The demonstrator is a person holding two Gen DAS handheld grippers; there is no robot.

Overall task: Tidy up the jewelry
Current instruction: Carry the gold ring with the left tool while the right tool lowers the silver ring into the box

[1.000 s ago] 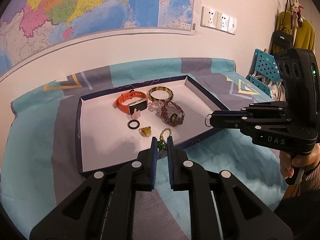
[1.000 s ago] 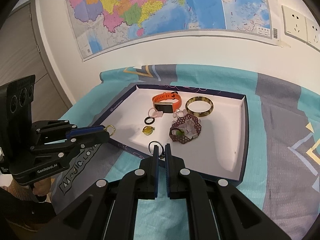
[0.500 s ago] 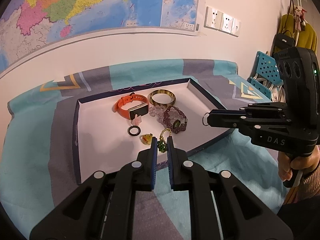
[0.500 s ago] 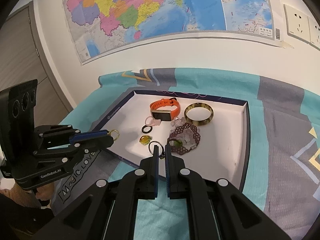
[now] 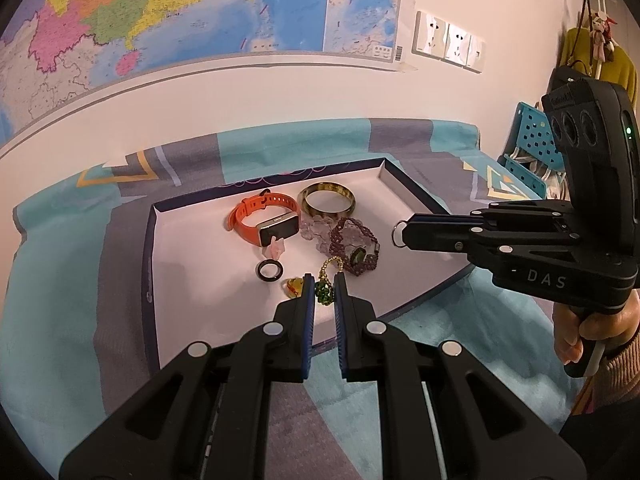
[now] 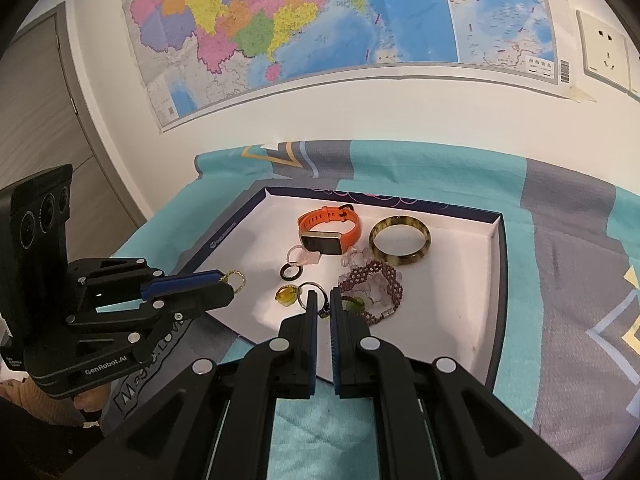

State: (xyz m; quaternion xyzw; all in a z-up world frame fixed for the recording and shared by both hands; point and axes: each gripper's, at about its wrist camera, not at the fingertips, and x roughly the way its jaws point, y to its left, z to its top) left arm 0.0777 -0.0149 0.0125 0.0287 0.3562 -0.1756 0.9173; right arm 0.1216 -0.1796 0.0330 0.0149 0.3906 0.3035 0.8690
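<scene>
A large coloured map (image 6: 320,28) is fixed to the white wall (image 5: 260,92), with sockets (image 5: 448,46) beside it. A teal and grey patterned cloth (image 6: 568,248) is spread below.

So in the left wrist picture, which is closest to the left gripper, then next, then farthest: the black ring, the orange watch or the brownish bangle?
From the left gripper:
1. Black ring, just left of the tips.
2. Orange watch, behind the ring.
3. Brownish bangle, farthest, by the tray's back wall.
</scene>
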